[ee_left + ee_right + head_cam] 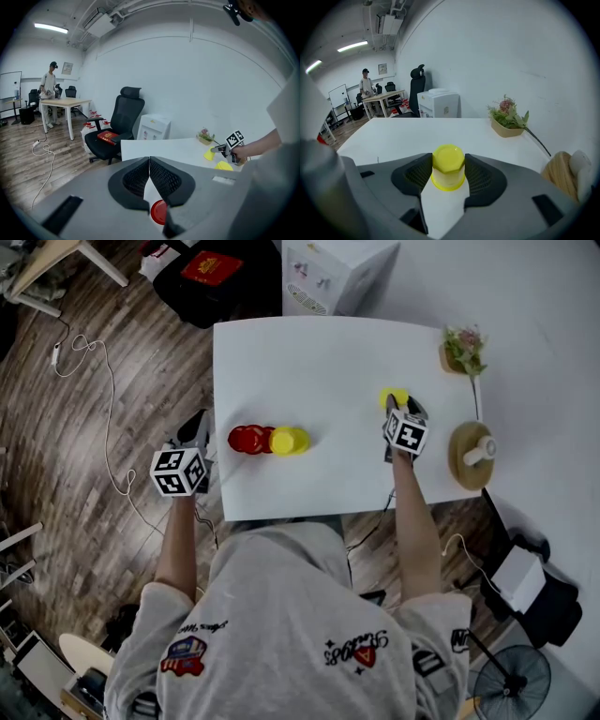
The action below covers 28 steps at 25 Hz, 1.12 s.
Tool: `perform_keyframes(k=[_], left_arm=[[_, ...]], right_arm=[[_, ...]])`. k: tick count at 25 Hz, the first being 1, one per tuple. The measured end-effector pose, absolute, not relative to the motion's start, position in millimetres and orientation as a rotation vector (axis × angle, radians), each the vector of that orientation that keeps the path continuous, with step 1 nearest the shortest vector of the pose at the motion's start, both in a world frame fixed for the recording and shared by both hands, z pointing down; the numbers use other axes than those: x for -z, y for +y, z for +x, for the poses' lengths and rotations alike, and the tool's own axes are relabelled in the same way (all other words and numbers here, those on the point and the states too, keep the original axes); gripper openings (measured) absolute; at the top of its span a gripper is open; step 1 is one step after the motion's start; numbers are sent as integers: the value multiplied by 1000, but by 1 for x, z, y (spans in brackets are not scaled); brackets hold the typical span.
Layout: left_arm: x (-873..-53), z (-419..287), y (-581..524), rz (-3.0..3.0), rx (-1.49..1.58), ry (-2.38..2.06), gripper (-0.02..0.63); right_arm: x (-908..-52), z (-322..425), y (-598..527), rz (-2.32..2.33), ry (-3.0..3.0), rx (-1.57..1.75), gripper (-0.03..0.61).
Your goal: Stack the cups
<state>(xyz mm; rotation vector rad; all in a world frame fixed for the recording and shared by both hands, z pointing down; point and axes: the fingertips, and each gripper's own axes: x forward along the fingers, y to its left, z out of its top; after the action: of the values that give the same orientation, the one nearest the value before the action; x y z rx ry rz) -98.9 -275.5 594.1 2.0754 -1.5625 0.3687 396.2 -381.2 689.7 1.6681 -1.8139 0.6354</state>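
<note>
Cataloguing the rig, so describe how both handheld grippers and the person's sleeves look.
The left gripper and right gripper match: grey moulded bodies, black mesh-textured pads, and each carries a white cube with black square markers. The person wears a grey short-sleeved T-shirt with red-and-dark printed emblems.

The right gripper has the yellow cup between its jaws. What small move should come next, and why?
Probably a small straight lift. The right gripper appears to touch both sides of the upside-down yellow plastic cup, which stands on the white table, apart from the second yellow plastic cup and the red plastic cups.
</note>
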Motion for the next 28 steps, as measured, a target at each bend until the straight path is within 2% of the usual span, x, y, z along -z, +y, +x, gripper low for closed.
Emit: perform_keyframes(k=[9, 21, 28], left_arm=[[-578, -115, -255, 2139, -357, -1532, 6], [-559, -146, -203, 2206, -313, -1495, 7], [-554, -164, -180, 2215, -287, -1498, 6]], right_arm=[[-637, 332, -356, 1579, -1943, -501, 218], [-536, 178, -289, 1281, -2203, -342, 218], [-509, 102, -249, 1066, -2280, -291, 219]])
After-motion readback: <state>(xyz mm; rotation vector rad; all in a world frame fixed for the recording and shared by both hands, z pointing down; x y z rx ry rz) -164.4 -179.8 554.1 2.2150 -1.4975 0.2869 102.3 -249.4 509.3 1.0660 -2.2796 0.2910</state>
